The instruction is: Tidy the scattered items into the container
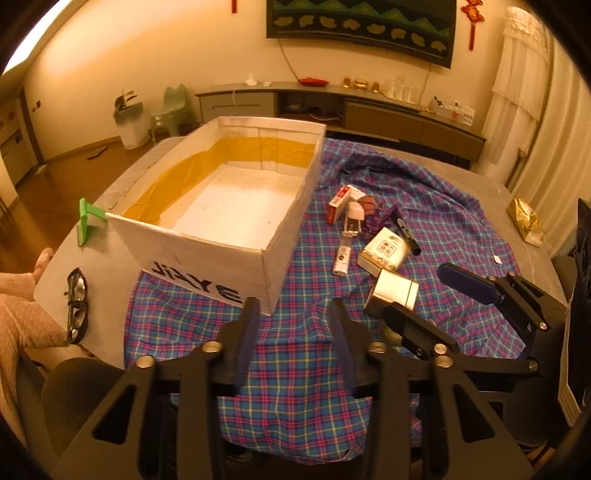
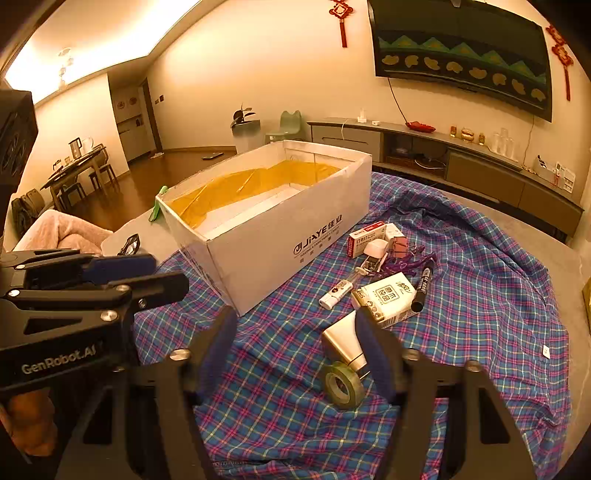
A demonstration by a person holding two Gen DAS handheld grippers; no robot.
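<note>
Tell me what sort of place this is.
Most likely a home living room. A wall-mounted screen hangs above a long low cabinet, red knot ornaments decorate the wall, and a dining table with chairs stands in the background.

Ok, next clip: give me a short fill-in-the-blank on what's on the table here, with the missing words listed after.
1. The white cardboard box lined with yellow film holds ____ of the scattered items so far.
2. The small items lie on a blue and pink ____ cloth.
3. The roll of green tape lies beside the silver metallic ____.
4. The black marker pen lies outside the box, next to a white printed ____.

Missing words: none; plaid; tube; packet
</note>
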